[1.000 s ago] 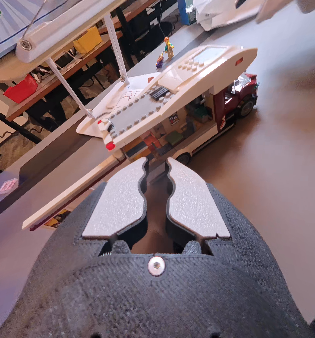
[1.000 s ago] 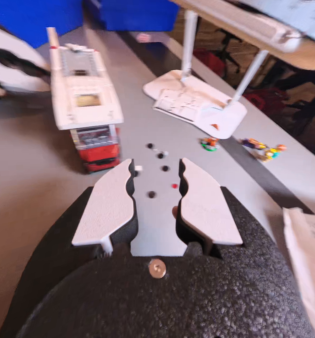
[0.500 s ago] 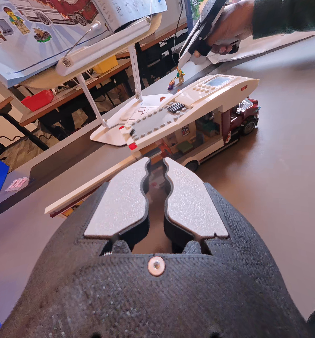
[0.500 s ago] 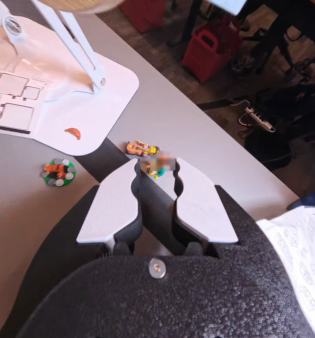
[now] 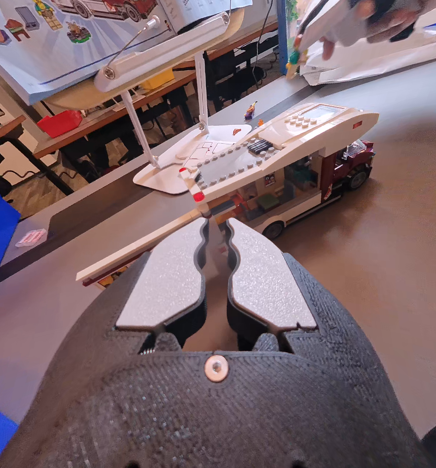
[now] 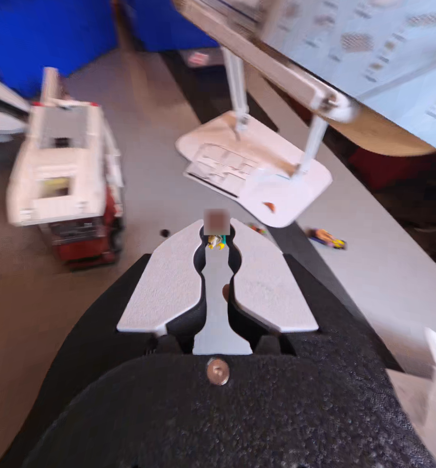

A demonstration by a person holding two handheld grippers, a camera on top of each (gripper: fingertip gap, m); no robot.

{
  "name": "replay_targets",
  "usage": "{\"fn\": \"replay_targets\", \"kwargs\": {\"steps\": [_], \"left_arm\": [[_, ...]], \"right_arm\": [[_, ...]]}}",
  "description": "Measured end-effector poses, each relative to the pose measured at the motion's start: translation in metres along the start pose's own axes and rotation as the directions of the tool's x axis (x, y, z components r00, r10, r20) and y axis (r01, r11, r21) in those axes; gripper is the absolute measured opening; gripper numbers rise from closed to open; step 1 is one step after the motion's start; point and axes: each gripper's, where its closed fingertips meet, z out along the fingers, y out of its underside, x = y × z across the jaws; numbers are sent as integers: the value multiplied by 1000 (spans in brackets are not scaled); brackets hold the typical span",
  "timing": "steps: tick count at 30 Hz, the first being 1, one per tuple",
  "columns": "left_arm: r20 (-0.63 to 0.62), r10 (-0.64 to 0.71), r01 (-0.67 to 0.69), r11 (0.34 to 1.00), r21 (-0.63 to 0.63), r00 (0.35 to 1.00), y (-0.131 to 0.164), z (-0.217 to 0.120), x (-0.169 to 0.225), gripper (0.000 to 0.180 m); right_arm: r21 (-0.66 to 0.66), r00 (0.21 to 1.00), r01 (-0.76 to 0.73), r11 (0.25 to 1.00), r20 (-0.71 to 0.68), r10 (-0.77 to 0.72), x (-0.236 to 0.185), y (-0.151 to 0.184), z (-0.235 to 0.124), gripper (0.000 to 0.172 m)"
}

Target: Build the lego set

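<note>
- Two claws, both narrow.
- Left claw (image 5: 217, 222): nearly closed at the rear corner of a brick-built camper (image 5: 300, 152) standing on the table (image 5: 363, 266). Pale grey strip (image 5: 212, 240) of the model between the fingertips; cannot tell whether the pads press on it.
- Beside and partly under that claw: a long white side panel (image 5: 136, 250), folded down from the camper.
- Camper probably light but brittle at its joints and liable to shed pieces; better held low on the body than by the roof or the hinged panel.
- Further right: white stand base (image 6: 287, 202) with a small orange piece (image 6: 269, 206) on it.
- Right claw (image 6: 217, 225): clamped on a small toy figure (image 6: 217, 243), raised off the table.
- Figure likely very light, hard and smooth, apt to twist or slip; torso the safest hold.
- Lying further right: another small figure (image 6: 325, 238).
</note>
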Motion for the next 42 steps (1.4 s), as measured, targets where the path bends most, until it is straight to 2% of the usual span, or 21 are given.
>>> {"fn": "replay_targets", "kwargs": {"steps": [3, 6, 10, 13, 16, 20, 24, 28, 30, 34, 38, 39, 42], "left_arm": [[-54, -22, 22, 1000, 0, 998, -1, 1, 7, 17], [-213, -8, 14, 999, 29, 977, -9, -3, 32, 19], [-505, -6, 48, 996, 70, 863, -20, -27, 81, 18], [-563, 28, -19, 1000, 21, 826, -7, -33, 97, 20], [-603, 24, -63, 997, -44, 797, 6, -34, 105, 20], [-605, 34, -124, 986, -107, 795, 20, -31, 108, 18], [-579, 25, -139, 978, -153, 815, 27, -26, 103, 21], [-563, 14, -141, 973, -184, 827, 29, -21, 103, 14], [-551, 7, -135, 972, -193, 834, 29, -19, 101, 10], [-550, -6, -126, 971, -202, 835, 30, -18, 101, 10], [-539, -32, -107, 969, -225, 842, 33, -19, 91, 10], [-537, -41, -101, 968, -232, 843, 34, -20, 88, 10], [-528, -53, -92, 965, -246, 847, 36, -20, 80, 10]], "right_arm": [[51, 961, 92, 994, 258, -102, -97, -22, -10, 12], [30, 885, 170, 985, 435, -166, -178, -20, 1, 11], [5, 833, 275, 961, 498, -241, -240, -9, 34, 12], [-19, 820, 291, 956, 519, -240, -262, -1, 57, 12], [-80, 829, 284, 956, 521, -203, -267, 9, 75, 12], [-148, 849, 223, 964, 515, -117, -264, 13, 88, 12], [-166, 866, 153, 974, 498, -51, -260, 14, 94, 12], [-140, 874, 83, 987, 486, -4, -259, 9, 94, 15], [-127, 876, 56, 990, 482, 12, -257, 6, 90, 21], [-71, 887, 52, 996, 462, -13, -246, 1, 64, 23], [34, 914, 127, 991, 384, -130, -222, -8, 21, 23], [50, 936, 124, 991, 326, -133, -209, -11, 14, 30], [15, 977, 204, 979, 53, -205, -156, -8, 11, 74]]}}
